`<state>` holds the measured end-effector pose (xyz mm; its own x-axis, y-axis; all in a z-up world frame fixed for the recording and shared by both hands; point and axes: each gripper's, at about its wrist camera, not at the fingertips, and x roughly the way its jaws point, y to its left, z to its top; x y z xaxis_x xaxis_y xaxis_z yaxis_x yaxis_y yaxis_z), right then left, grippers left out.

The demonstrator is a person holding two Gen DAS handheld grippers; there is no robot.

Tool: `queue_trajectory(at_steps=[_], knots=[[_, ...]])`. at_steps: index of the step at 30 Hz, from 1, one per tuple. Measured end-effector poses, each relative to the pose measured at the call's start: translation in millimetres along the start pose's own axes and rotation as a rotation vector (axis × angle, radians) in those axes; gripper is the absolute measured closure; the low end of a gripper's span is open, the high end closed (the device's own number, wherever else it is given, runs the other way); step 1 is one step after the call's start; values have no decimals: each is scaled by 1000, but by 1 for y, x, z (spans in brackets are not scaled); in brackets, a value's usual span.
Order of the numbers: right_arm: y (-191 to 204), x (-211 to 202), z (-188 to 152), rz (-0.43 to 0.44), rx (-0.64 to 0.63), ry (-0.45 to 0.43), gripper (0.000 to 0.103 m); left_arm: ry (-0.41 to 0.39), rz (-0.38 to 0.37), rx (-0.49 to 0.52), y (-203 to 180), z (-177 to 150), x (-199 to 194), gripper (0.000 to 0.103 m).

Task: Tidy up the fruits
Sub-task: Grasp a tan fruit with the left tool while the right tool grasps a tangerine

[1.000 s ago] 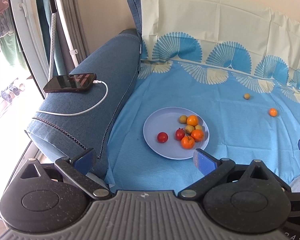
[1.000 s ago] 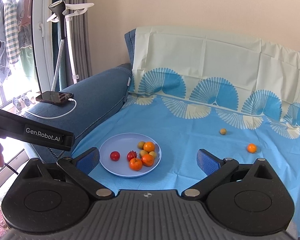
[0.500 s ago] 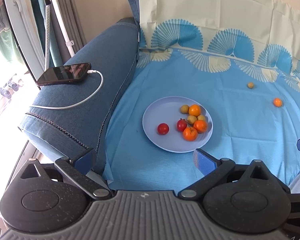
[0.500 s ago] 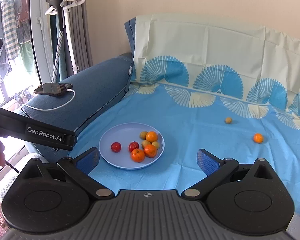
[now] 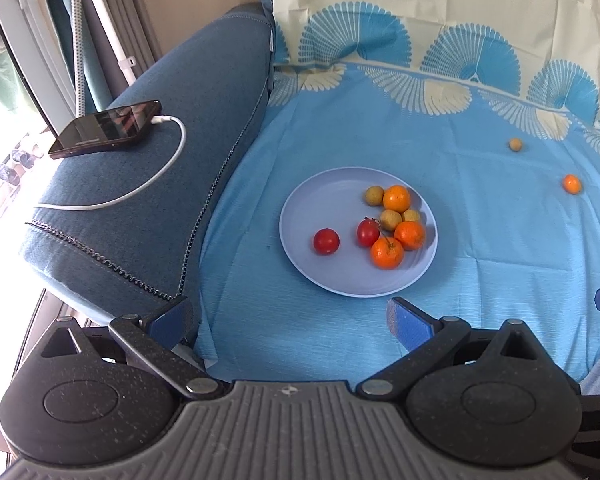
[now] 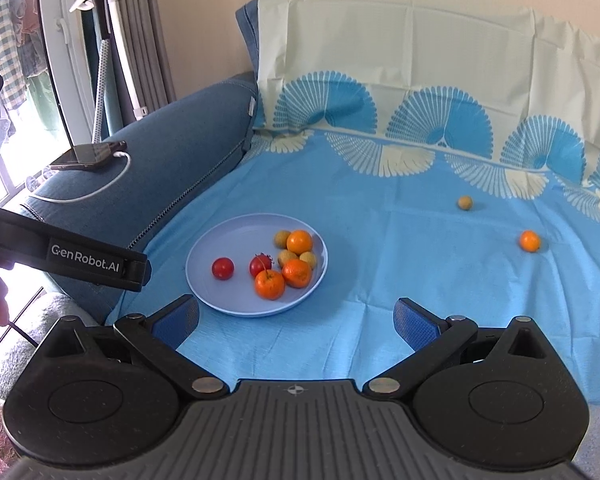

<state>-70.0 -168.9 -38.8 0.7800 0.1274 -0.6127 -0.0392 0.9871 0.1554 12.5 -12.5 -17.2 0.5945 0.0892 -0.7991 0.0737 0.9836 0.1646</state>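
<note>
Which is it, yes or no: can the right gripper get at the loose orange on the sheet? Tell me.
Probably yes. The right gripper is open and empty, and only bare blue sheet lies between it and the loose orange, which sits apart from the plate.

Plate (image 6: 204,276): bare left half, fruit crowds the right half.
Blue sheet (image 6: 400,248): open stretch between plate and loose orange (image 6: 529,241), near the small tan fruit (image 6: 465,202).
Left flank: sofa arm (image 5: 172,184) rises beside the plate, phone (image 5: 106,128) and cable (image 5: 140,188) lying on top.
Back: draped backrest (image 6: 420,52) walls off the far side.
</note>
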Motion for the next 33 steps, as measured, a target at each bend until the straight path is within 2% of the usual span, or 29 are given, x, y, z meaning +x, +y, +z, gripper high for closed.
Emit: queue_trajectory(at_steps=[11,16,21,25,33], knots=[[-37,33,-2,-32,109,64,1,50,-3,57,-33,26,30,0],[-64,51,0,-82,166,69,1,58,-15,99,-59,44,44,0],[-108,69,5,-178,231,37,1,55,-50,147,-99,72,62,0],[-156,86,11,-286,269,-4,1,23,-88,185,-142,103,81,0],[-263,135,21,-496,343,-64,1,-24,-255,266,-257,168,152,0]])
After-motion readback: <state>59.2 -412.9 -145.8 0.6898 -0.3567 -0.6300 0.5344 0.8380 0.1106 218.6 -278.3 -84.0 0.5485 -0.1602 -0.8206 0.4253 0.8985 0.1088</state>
